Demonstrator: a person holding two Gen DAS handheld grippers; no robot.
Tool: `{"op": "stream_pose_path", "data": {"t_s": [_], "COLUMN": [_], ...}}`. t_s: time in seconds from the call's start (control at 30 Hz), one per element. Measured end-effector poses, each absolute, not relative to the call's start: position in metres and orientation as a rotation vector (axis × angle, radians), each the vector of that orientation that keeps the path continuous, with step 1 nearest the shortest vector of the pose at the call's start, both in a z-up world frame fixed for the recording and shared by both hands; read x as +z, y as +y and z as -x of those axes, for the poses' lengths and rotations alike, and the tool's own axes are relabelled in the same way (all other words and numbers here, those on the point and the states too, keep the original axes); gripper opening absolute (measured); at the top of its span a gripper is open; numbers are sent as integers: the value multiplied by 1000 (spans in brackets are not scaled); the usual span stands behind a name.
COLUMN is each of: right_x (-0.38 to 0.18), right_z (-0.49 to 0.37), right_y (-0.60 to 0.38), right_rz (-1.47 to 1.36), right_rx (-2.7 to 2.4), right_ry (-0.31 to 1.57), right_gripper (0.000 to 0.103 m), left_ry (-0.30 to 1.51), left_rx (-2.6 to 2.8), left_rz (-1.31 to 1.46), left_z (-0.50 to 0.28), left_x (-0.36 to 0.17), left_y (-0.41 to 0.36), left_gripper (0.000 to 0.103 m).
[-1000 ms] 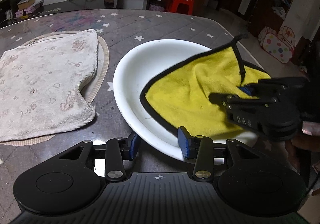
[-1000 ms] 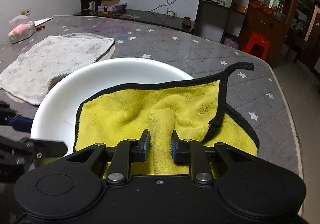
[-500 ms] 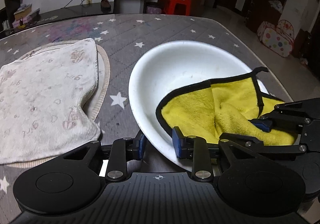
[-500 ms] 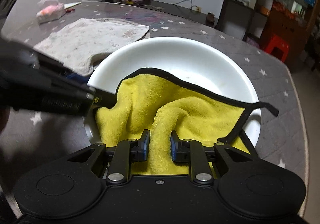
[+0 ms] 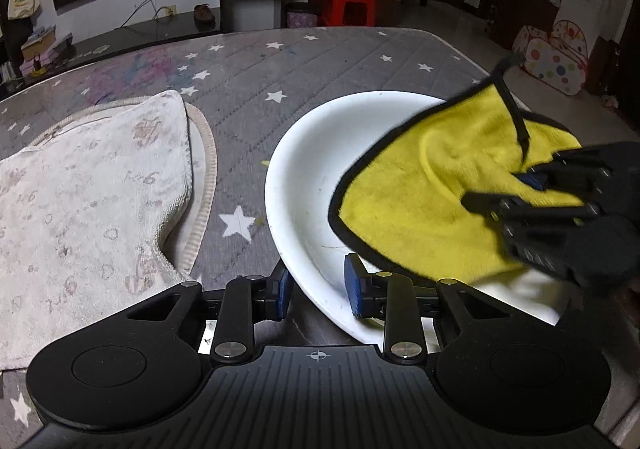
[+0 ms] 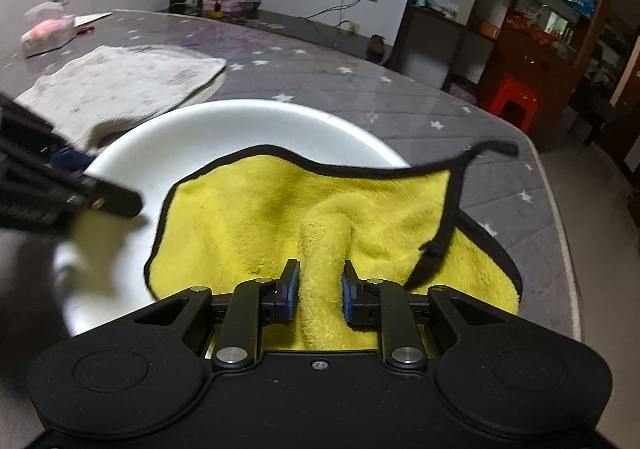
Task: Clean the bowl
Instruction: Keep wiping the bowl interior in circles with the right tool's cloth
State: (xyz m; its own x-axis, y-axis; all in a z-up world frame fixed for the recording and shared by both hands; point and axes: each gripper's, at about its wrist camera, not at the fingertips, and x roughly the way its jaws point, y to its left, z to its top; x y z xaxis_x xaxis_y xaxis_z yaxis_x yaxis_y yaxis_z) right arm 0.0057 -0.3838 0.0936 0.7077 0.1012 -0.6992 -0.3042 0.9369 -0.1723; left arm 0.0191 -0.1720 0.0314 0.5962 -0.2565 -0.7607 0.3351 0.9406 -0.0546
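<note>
Yellow cloth (image 5: 440, 185) slid back across star-quilted table (image 5: 320, 65).

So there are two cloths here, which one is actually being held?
The yellow cloth with black edging, draped in the white bowl: the right gripper pinches a fold of it. The pale patterned towel lies flat on the table, untouched.

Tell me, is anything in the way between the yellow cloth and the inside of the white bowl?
Nothing visible is. The yellow fluffy cloth with black trim, pinched by the right gripper, lies straight on the round white bowl. The left gripper straddles the bowl's near rim, beside the cloth.
</note>
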Motion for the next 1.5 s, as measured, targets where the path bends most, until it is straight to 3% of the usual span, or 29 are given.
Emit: {"op": "stream_pose_path", "data": {"t_s": [0.47, 1.03, 1.5], "right_x": [93, 100, 96], "right_z": [-12, 29, 8], "right_y": [-381, -380, -373], "right_rz": [205, 198, 212], "right_rx": [219, 282, 267], "right_ry": [746, 801, 778], "right_gripper": [23, 23, 22], "left_ry": [924, 937, 925], "left_rx": [-337, -366, -397], "left_rz": [20, 56, -104], "left_z": [4, 0, -11], "left_x": [29, 33, 34], "left_y": [-187, -167, -161], "left_gripper": [42, 29, 29]}}
